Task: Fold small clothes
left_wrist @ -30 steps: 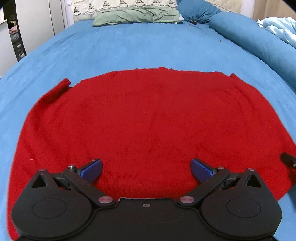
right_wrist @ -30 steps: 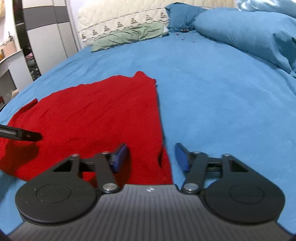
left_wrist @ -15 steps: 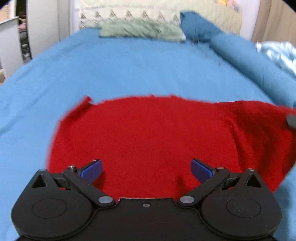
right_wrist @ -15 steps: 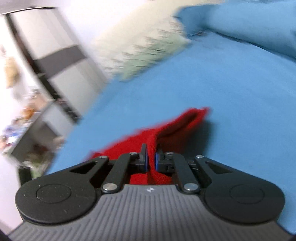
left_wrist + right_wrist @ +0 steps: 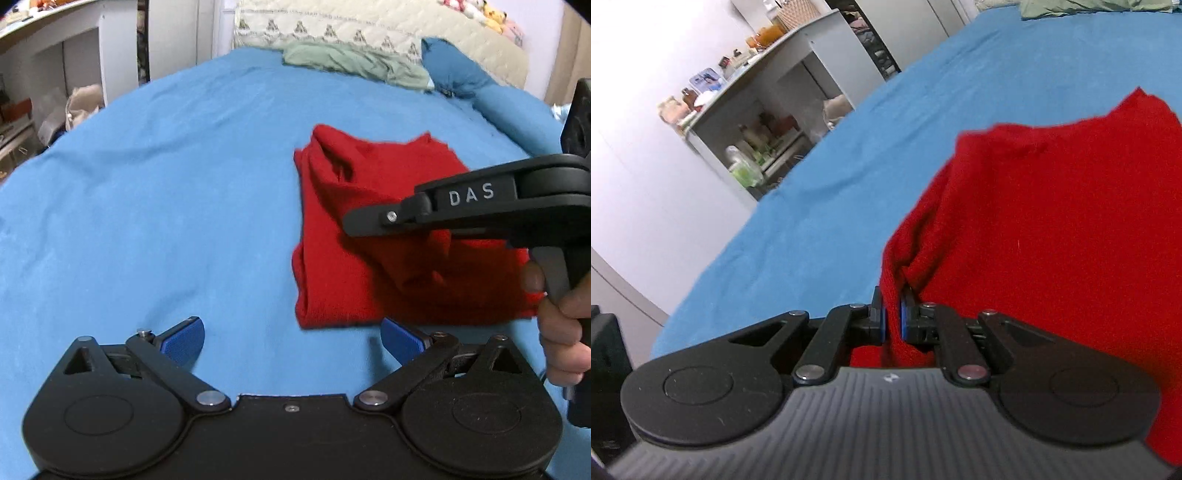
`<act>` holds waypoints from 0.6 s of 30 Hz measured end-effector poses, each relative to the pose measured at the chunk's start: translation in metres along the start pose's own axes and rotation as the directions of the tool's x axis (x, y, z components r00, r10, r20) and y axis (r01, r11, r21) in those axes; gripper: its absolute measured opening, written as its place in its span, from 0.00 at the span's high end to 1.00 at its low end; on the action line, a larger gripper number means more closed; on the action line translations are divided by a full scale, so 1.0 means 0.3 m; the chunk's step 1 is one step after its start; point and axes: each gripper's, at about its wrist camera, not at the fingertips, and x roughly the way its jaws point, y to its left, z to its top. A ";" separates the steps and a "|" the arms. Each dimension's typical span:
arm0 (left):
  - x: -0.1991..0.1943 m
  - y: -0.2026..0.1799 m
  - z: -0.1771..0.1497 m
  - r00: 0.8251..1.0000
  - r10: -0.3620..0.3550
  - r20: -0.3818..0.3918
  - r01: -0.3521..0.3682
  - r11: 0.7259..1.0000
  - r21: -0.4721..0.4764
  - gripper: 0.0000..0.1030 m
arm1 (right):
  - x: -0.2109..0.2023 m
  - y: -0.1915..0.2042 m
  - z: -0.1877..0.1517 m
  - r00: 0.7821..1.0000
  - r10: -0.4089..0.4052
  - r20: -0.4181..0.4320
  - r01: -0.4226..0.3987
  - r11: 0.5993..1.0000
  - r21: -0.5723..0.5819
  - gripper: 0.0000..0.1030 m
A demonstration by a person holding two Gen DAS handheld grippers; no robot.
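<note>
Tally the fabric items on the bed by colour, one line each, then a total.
Red: 1, the red knit garment, pinched in the right gripper.
Green: 1, the green cloth by the headboard.
Blue: 2, the blue pillow and the blue bedsheet.
Total: 4.

Lighting: even, soft indoor light, moderately bright; source not visible. White wall (image 5: 646,155) at the left of the right wrist view near overexposed, detail washed out. Shadows: a soft dark patch on the red garment (image 5: 369,229) under the right gripper (image 5: 354,221); faint shade on the blue bedsheet (image 5: 147,203) beneath the left gripper (image 5: 291,341). Glare: small highlights on metal pivots only. Sharpness: slight motion softness along the garment's far edge (image 5: 1034,129) in the right wrist view — shelf items (image 5: 750,147) blurred. Distortion: strong fisheye bowing at all edges — dark corner vignetting.
</note>
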 end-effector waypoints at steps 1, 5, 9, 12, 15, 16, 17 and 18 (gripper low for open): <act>-0.008 -0.008 0.000 1.000 0.004 0.011 -0.004 1.000 0.013 0.00 | 0.000 -0.002 -0.005 1.000 0.002 0.010 -0.002 1.000 0.004 0.77; -0.052 -0.022 0.017 0.996 -0.013 0.094 0.010 1.000 0.027 0.00 | -0.065 0.006 -0.011 0.998 0.035 0.057 -0.035 0.999 0.000 0.44; -0.105 -0.038 0.028 0.978 -0.098 0.186 0.096 0.995 0.017 0.00 | -0.260 0.000 -0.041 0.969 -0.004 0.247 0.010 1.000 -0.023 0.21; -0.094 -0.062 0.040 0.974 -0.119 0.194 0.116 0.993 0.026 0.04 | -0.388 -0.024 -0.126 0.936 -0.146 0.320 0.160 0.987 -0.017 0.20; -0.073 -0.079 0.067 0.978 -0.134 0.161 0.135 0.991 0.001 0.14 | -0.440 -0.050 -0.245 0.906 -0.282 0.317 0.304 0.953 -0.020 0.20; -0.066 -0.082 0.067 0.979 -0.132 0.158 0.135 0.991 -0.007 0.14 | -0.441 -0.054 -0.288 0.895 -0.320 0.310 0.345 0.938 -0.026 0.20; -0.063 -0.087 0.065 0.979 -0.127 0.158 0.130 0.991 -0.010 0.14 | -0.435 -0.059 -0.327 0.883 -0.360 0.301 0.388 0.921 -0.036 0.20; -0.061 -0.092 0.065 0.980 -0.120 0.161 0.123 0.992 -0.007 0.14 | -0.427 -0.065 -0.365 0.870 -0.394 0.296 0.424 0.904 -0.045 0.20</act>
